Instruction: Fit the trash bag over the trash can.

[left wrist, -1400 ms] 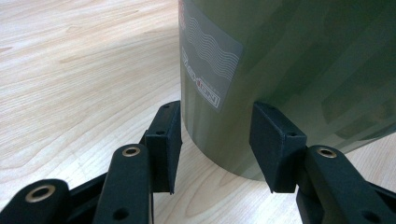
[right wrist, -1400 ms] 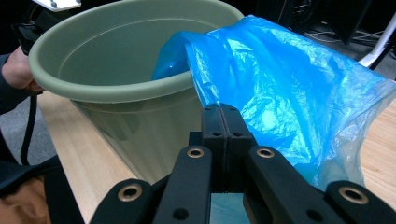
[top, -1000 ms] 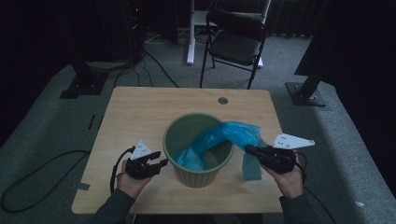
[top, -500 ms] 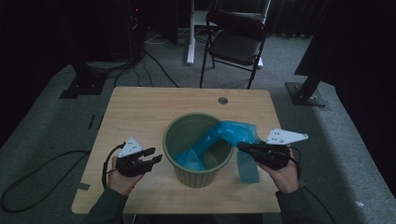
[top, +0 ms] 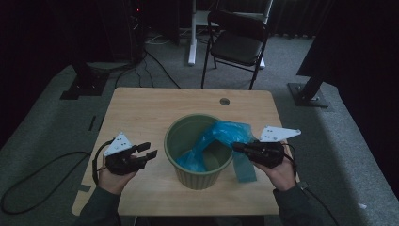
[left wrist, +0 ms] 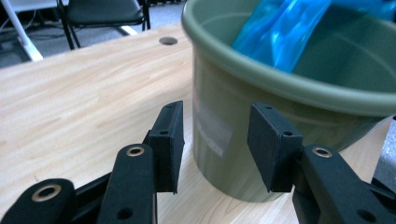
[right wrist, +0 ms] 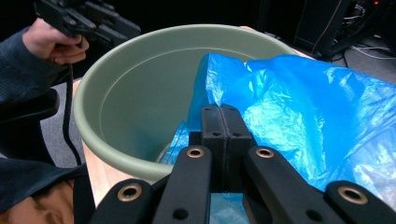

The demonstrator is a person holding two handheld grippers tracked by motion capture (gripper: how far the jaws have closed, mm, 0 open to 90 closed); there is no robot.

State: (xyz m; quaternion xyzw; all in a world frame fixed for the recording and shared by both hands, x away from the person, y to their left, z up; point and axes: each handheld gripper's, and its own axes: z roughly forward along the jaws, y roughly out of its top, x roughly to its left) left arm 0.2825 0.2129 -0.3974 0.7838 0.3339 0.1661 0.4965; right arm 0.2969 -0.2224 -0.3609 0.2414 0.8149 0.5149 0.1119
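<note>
- Right gripper [top: 237, 148], lower right of the high view, jaws pinched together on the blue bag [top: 221, 139], it seems; the dim light hides the exact bite.
- Left gripper [top: 149, 150] has drawn back lower left, jaws apart, empty, leaving the green bin [top: 197, 176] clear for lining.
- Bag runs from the right rim down-left into the centre bin.

Left gripper [top: 149, 150] is held off the table in the left hand [top: 110, 175], pointing right, jaws parted with nothing between them. Right gripper [top: 236, 147] points left from the right hand [top: 278, 170], jaws pressed tight together, pinching blue plastic.
</note>
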